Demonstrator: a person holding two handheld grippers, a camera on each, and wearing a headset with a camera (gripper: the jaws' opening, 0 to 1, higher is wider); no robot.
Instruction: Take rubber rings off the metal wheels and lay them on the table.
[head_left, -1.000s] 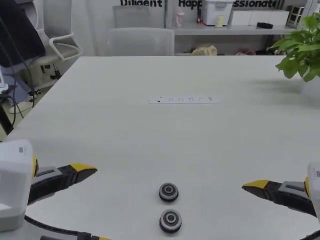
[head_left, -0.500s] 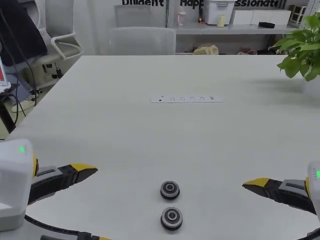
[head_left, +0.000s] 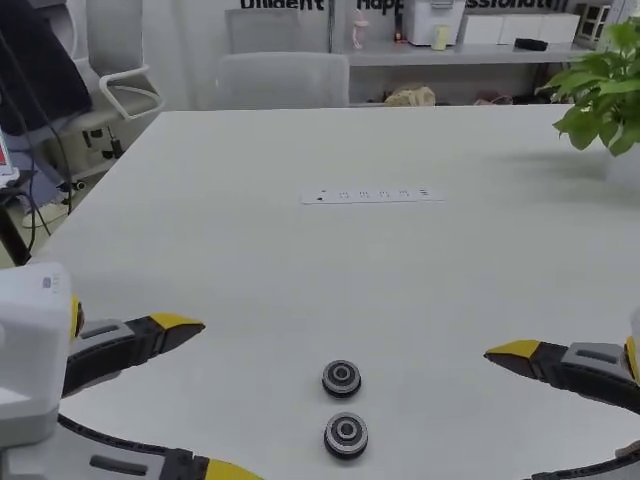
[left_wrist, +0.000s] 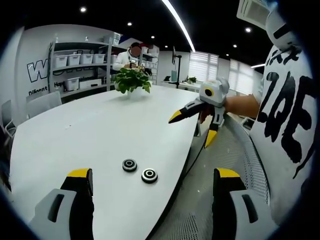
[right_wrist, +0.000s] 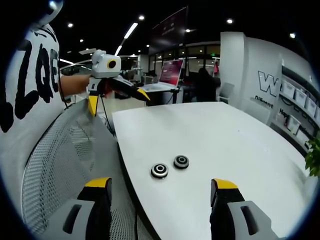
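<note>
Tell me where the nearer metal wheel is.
The nearer wheel lies bottom centre of the head view on the table, by its front edge, apart from the other wheel.

The left gripper (head_left: 214, 396) comes in from the lower left of the head view, yellow-tipped jaws spread wide and pointing right. The right gripper (left_wrist: 190, 133), seen across from it in the left gripper view, points back toward it with jaws just as far apart. Both are empty. The left hand (right_wrist: 102, 86) and right hand (left_wrist: 204, 113) each wrap a grip, with the left forearm (right_wrist: 75, 82) and right forearm (left_wrist: 240, 105) held out from the body
</note>
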